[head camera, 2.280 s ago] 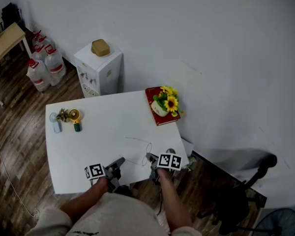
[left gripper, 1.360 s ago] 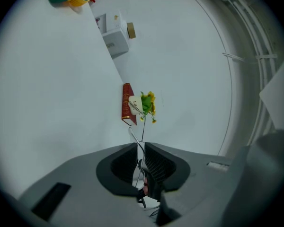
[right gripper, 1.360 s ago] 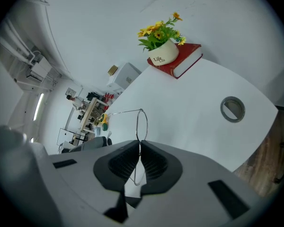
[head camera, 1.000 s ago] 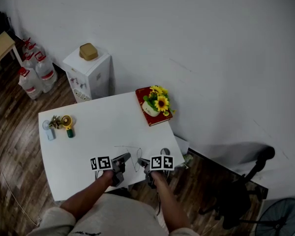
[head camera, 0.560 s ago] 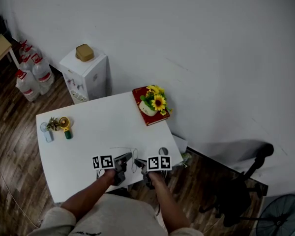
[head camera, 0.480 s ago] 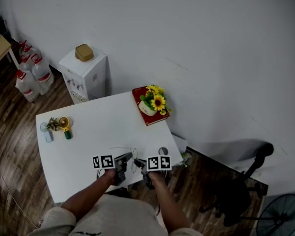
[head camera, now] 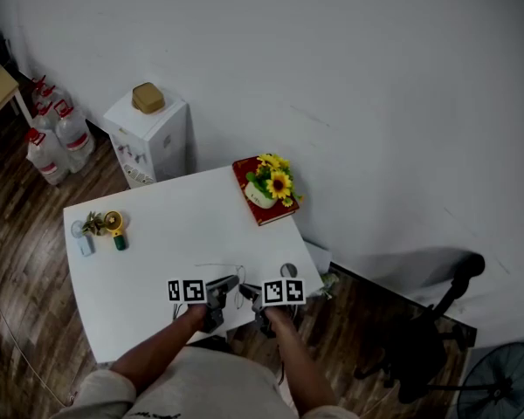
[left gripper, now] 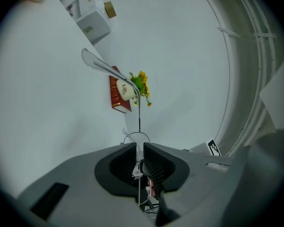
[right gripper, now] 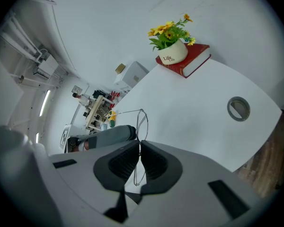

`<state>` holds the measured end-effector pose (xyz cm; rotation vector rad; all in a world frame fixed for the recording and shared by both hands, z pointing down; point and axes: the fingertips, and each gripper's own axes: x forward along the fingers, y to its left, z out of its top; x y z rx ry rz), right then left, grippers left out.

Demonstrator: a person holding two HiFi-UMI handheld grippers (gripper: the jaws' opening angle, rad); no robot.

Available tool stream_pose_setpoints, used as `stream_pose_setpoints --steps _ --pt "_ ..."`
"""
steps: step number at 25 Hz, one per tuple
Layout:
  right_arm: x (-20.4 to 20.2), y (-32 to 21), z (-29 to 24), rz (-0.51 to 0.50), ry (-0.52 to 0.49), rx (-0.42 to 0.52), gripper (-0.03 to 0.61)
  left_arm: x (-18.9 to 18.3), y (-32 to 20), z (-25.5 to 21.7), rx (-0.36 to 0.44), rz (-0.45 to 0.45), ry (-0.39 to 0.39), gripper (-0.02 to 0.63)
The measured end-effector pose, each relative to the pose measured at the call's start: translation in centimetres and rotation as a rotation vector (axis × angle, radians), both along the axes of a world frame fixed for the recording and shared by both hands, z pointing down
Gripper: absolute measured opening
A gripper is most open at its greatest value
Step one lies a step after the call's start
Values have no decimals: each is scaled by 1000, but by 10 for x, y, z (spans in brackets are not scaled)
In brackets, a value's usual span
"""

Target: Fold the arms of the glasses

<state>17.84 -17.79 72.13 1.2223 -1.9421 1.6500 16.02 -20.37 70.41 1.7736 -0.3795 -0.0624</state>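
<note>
The thin wire glasses [head camera: 238, 275] hang just above the near edge of the white table [head camera: 157, 251], held between both grippers. My left gripper [head camera: 227, 283] is shut on the wire frame; in the left gripper view [left gripper: 138, 148] the wire runs up between the pads and one arm [left gripper: 111, 72] sticks out ahead, up and to the left. My right gripper [head camera: 249, 291] is shut on a lens rim [right gripper: 142, 122], which rises from the closed jaws [right gripper: 139, 145]. The left gripper's grey finger [right gripper: 109, 135] shows just behind that rim.
A red book [head camera: 253, 212] carrying a white pot of sunflowers [head camera: 271, 184] lies at the table's far right corner. A tape ring [head camera: 287, 270] sits near the right edge, small items [head camera: 105, 225] at the left. A white cabinet [head camera: 153, 138], water bottles [head camera: 57, 138] and a chair [head camera: 445, 321] stand around.
My left gripper has shifted slightly right, closer to the right gripper, with the glasses still between them. The right gripper has kept its place.
</note>
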Motion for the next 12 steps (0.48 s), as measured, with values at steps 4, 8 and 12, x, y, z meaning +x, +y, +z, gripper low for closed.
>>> stream_pose_setpoints --steps 4,8,12 --pt "10 -2 -4 14 -2 11 18 -12 2 -5 42 8 -11 86" --pt "16 -6 -9 9 -2 27 18 -42 -5 -7 161 -13 -96 115" --pt "19 -7 -12 3 -7 27 18 -69 -9 -13 225 -25 -140 162"
